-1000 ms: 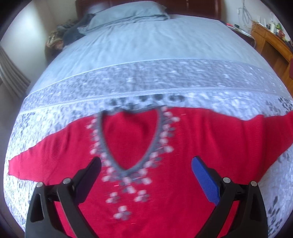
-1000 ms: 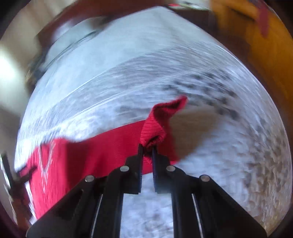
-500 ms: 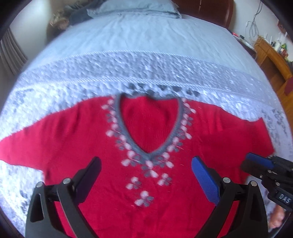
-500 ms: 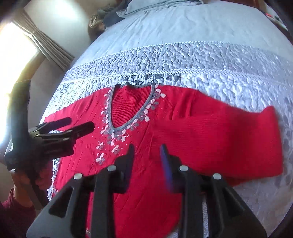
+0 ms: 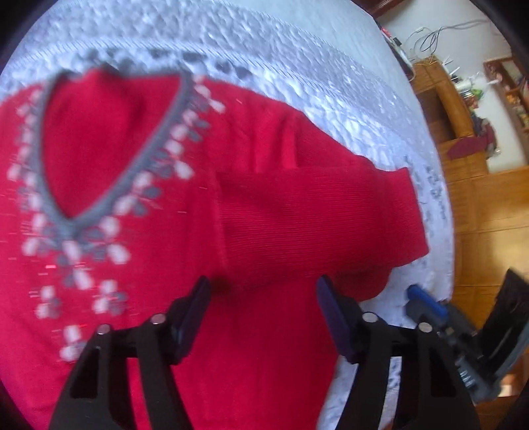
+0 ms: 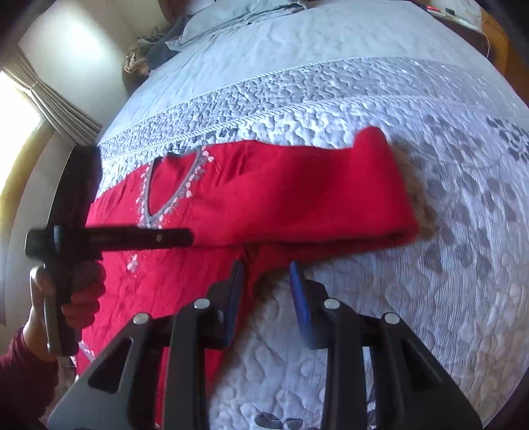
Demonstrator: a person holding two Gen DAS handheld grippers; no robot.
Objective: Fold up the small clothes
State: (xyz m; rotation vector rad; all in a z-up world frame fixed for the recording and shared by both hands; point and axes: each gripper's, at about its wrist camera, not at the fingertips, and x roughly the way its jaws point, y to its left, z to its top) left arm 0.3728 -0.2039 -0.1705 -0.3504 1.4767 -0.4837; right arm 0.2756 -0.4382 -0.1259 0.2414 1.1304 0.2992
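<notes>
Two released claws, left claw (image 5: 263,297) and right claw (image 6: 266,274), hover over the ribbed red sweater (image 6: 284,195) on the quilted bedspread (image 6: 396,99).

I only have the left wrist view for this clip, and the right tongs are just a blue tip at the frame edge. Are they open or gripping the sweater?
Observer: Open. In the right wrist view the right tongs grip nothing, and the red sweater has its underarm edge just beyond their tips.
Reviewer: What is holding the left tongs?
Observer: A bare left hand in a dark red cuff, wrapped around the handle, above the sweater's chest.
Reviewer: Anything at the head of the bed?
Observer: A pale blue pillow, with a heap of darker cloth beside it.
</notes>
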